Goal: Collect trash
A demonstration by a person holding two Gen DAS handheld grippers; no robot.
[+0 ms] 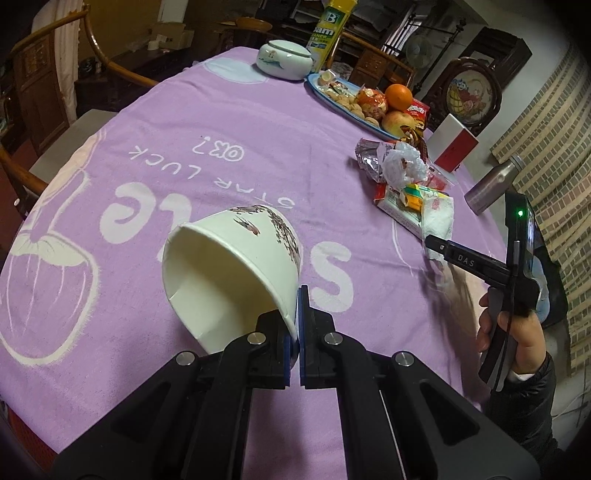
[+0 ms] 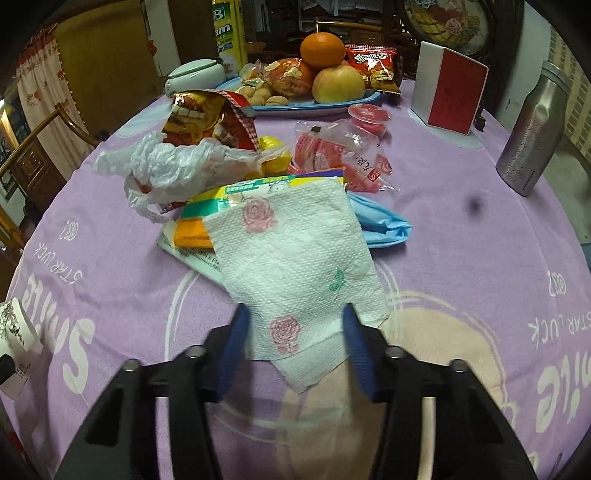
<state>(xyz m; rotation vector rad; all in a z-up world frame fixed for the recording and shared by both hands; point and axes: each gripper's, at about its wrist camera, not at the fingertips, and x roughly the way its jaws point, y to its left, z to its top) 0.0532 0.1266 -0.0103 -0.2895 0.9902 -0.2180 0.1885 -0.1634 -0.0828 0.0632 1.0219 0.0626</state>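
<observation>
My left gripper (image 1: 298, 325) is shut on the rim of a white paper bowl (image 1: 229, 273) with a bird-and-blossom print, held tilted above the purple tablecloth (image 1: 184, 155). My right gripper (image 2: 293, 339) is open, its blue fingers on either side of the near end of a white paper napkin (image 2: 295, 266) with pink roses. The napkin lies on a trash pile: a crumpled clear plastic bag (image 2: 166, 166), a red snack wrapper (image 2: 207, 118), a yellow-green packet (image 2: 236, 195), pink clear wrappers (image 2: 340, 155) and a blue bag (image 2: 380, 221). The pile (image 1: 402, 170) and the right gripper (image 1: 436, 245) also show in the left wrist view.
A blue fruit tray (image 2: 332, 105) with an orange (image 2: 322, 50), an apple and nuts stands behind the pile. A steel bottle (image 2: 532, 136) and a red-and-white box (image 2: 448, 90) are at the right. A ceramic lidded jar (image 1: 284, 59) and a yellow spray can (image 1: 328, 33) stand at the far edge.
</observation>
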